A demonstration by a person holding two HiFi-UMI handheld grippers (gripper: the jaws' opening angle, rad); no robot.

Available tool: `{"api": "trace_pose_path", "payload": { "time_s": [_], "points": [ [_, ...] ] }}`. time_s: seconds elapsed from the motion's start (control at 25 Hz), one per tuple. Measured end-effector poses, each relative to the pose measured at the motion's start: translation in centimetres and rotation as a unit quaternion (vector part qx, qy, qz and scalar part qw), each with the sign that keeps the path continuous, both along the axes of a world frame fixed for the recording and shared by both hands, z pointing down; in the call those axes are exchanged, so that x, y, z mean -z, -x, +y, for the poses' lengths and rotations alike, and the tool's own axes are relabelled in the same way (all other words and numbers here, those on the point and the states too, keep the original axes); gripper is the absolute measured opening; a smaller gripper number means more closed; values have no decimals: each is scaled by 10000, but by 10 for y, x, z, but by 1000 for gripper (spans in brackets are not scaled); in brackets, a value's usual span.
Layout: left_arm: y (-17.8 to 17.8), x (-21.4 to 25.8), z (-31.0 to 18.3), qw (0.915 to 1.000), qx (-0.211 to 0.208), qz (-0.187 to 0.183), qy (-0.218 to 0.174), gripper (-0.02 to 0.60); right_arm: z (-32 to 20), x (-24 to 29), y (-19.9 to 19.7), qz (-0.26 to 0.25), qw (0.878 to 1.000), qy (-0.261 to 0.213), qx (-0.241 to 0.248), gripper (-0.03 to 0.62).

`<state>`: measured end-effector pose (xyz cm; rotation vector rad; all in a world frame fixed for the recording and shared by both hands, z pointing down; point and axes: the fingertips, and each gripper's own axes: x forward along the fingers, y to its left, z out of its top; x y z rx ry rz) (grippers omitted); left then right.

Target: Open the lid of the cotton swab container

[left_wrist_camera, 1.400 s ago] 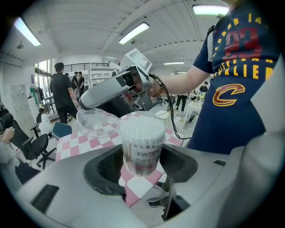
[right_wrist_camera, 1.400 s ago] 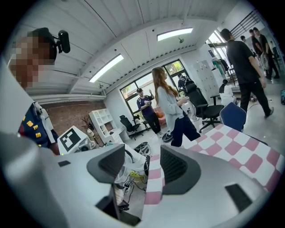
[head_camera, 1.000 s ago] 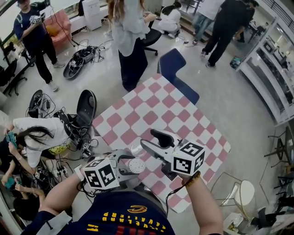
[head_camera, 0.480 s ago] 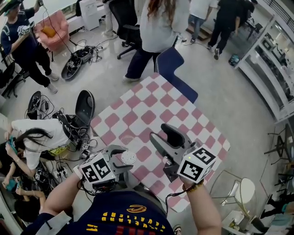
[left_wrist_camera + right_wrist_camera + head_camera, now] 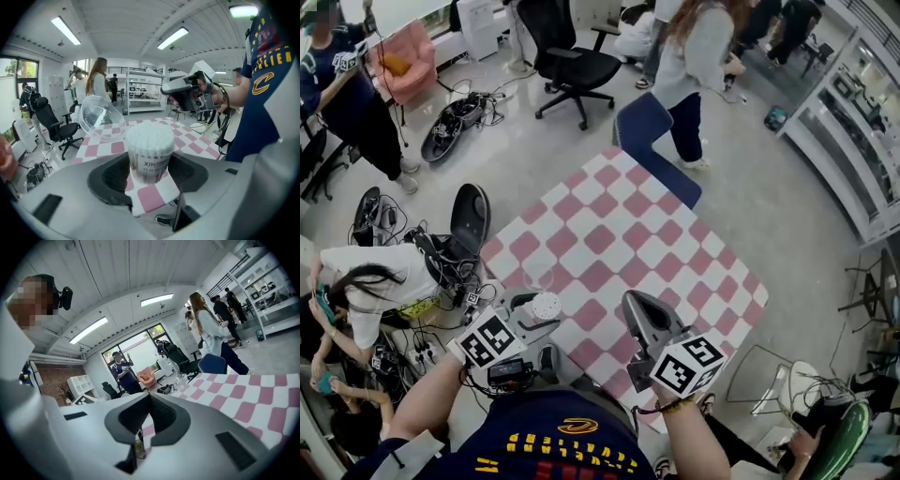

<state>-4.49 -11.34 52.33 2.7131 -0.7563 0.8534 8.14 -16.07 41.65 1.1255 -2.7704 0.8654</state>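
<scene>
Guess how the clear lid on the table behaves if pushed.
Clear lid looks like thin, see-through plastic: probably very light, skids on a nudge. It lies tilted on the checked table, round-walled, so it may roll. Smooth dome could slip between jaws.

Right gripper: fingers have just closed from wide open, nothing between them; drawn back toward the wearer, away from the cotton swab container. Left gripper: shifted left and lower, carrying the cotton swab container. Standing person: walked right.

Uncapped, full swab container upright; clear domed lid lies tilted beyond it
</scene>
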Motion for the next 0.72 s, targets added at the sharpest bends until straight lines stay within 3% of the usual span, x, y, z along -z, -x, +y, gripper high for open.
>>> {"api": "trace_pose_path", "payload": {
  "time_s": [0.4,0.72],
  "points": [
    [20,-12,-14,9987,490,17,-99,256,13,-47,-23,329,9975,308,-537,11],
    [35,-16,-19,9979,649,-5,-62,256,16,-55,-21,569,9961,253,-626,11]
  ]
}}
